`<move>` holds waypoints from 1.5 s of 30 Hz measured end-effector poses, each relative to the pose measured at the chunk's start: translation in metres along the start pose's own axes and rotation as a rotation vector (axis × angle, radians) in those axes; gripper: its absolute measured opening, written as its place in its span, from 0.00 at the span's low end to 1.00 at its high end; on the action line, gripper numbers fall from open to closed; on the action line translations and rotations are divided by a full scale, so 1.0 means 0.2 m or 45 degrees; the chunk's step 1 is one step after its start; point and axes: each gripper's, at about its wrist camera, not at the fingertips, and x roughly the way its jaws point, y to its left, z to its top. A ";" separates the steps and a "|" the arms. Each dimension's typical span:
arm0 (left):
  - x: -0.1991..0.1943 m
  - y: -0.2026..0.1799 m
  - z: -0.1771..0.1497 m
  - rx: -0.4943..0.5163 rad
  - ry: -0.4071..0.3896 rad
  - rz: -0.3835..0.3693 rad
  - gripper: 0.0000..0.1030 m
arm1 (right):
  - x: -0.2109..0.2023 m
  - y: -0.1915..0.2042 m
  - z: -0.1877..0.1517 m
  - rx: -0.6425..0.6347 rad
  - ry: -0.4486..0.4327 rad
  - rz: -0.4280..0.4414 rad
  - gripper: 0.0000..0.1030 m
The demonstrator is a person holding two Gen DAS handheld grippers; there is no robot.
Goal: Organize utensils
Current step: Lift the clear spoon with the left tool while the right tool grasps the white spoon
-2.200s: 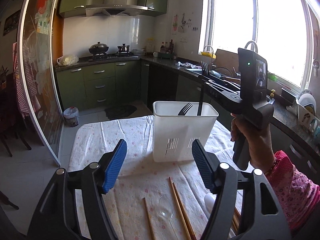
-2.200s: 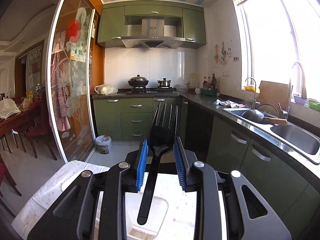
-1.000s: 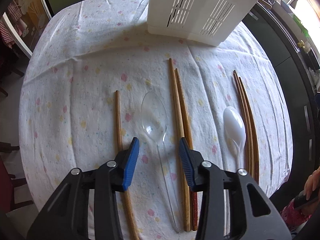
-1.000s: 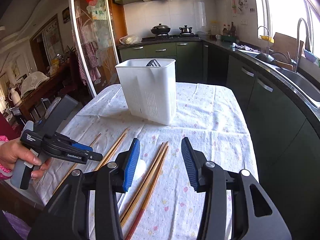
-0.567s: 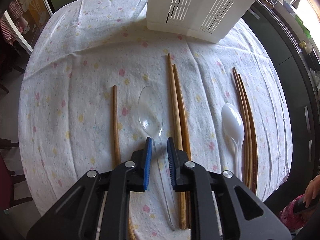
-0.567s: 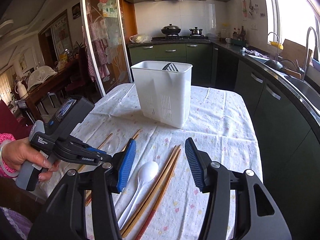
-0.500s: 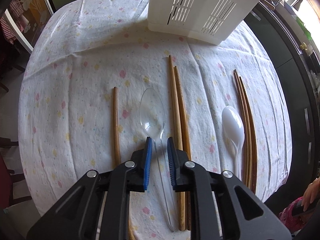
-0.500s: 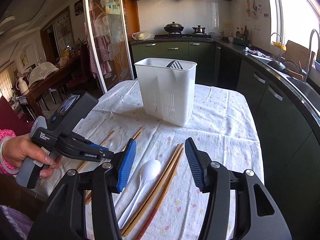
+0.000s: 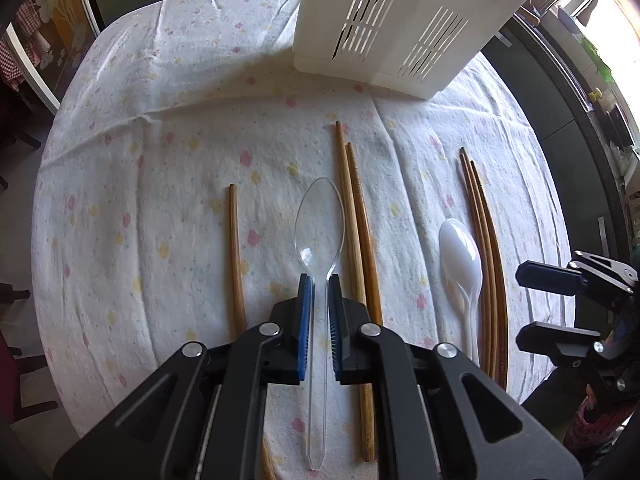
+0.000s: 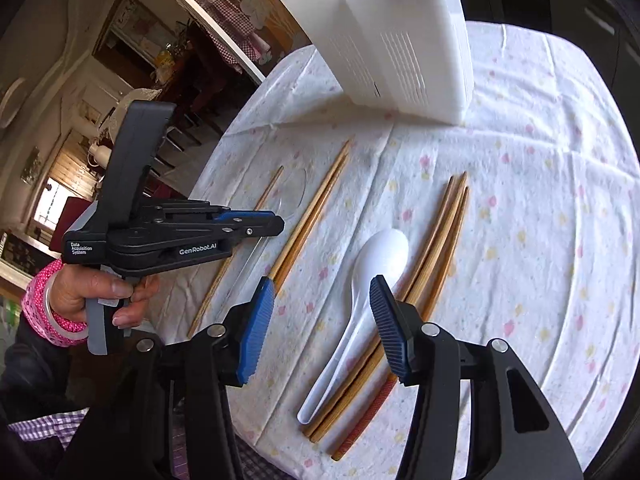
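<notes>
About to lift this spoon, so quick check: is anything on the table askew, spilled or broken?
One oddity: a single chopstick lies alone left of the clear spoon, while the others sit in bundles. Nothing looks spilled or broken. The white caddy stands upright.

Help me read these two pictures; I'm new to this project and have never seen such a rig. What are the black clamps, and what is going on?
Each clamp is a hand-held gripper that a person squeezes; a camera on each looks forward along its blue pads.

The left gripper has its jaws closed on the handle of a clear plastic spoon.

The right gripper, jaws open, hovers over a white spoon; its view also shows the person's left hand.

On the flowered tablecloth lie several wooden chopsticks and a white slotted utensil holder, probably where everything goes.
</notes>
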 end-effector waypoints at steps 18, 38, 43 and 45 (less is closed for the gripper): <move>-0.12 -0.06 -0.02 0.097 -0.115 0.020 0.08 | 0.21 0.12 -0.06 -0.092 -0.006 -0.371 0.44; -0.38 -0.07 -0.02 0.145 -0.312 -0.035 0.08 | -0.08 0.23 -0.12 -0.149 -0.434 -0.339 0.23; -0.61 -0.14 0.01 0.186 -0.460 -0.070 0.08 | -0.24 0.28 -0.14 -0.163 -0.577 -0.279 0.11; -0.68 -0.18 0.02 0.200 -0.503 -0.083 0.08 | -0.28 0.30 -0.14 -0.167 -0.618 -0.254 0.06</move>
